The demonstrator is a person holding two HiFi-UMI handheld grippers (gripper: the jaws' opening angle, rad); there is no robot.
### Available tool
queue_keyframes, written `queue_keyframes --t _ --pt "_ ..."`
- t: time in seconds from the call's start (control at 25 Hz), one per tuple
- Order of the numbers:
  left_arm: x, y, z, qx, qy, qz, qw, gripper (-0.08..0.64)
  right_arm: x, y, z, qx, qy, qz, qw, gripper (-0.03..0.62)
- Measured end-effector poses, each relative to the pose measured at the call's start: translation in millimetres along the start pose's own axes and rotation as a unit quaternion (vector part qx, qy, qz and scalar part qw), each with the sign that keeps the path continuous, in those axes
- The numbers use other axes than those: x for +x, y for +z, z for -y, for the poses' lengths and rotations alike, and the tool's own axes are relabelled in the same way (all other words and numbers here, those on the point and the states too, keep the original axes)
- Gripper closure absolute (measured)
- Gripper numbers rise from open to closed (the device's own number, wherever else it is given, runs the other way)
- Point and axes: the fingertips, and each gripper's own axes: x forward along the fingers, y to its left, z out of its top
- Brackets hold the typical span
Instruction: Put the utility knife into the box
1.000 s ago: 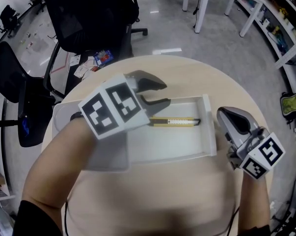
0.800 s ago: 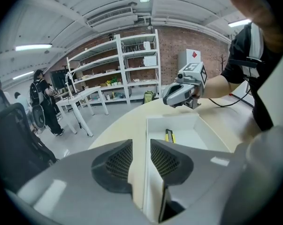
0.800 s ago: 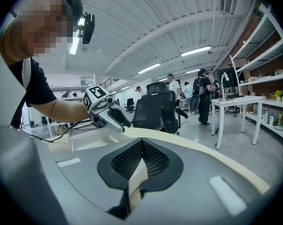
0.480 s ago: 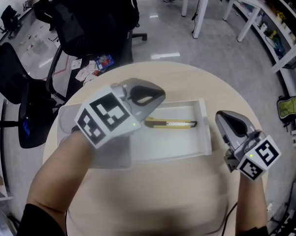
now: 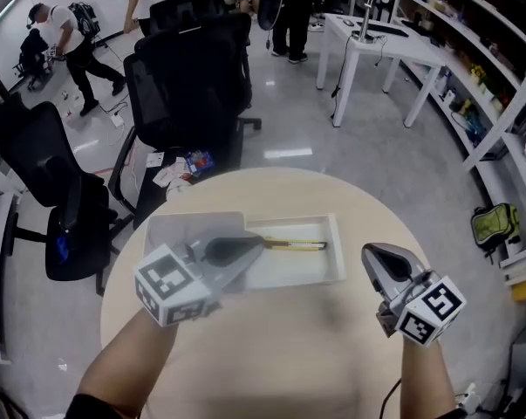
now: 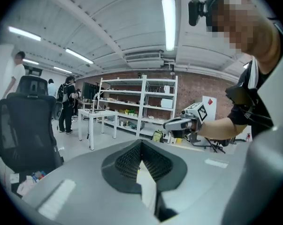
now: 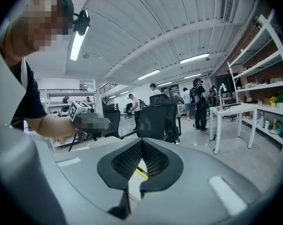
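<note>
Lifted away, left gripper (image 5: pixel 252 246) and right gripper (image 5: pixel 372 257) sit closed, empty; utility knife (image 5: pixel 297 244) lies lengthwise in box (image 5: pixel 338 253).

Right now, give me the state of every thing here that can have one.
utility knife: lying flat inside the box.
box: open.
lid: off, flat beside the box's left end.
left claw: shut, empty, over the box's left end.
right claw: shut, empty, right of the box.
</note>
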Motion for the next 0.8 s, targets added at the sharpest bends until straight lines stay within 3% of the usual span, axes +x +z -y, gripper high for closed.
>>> queue_keyframes --t 0.16,0.56,0.8 --pt "-43 28 34 -0.033 0.014 0.032 0.9988 0.563 -34 25 -33 -0.004 -0.001 0.004 1.0 0.578" --pt "-124 95 124 -0.041 0.05 0.085 0.9942 0.563 -126 77 -93 -0.02 -0.008 0.016 1.0 0.578" --pt "-177 99 181 -0.066 0.098 0.085 0.9893 0.563 -173 90 -113 -0.029 0.014 0.017 0.999 0.578"
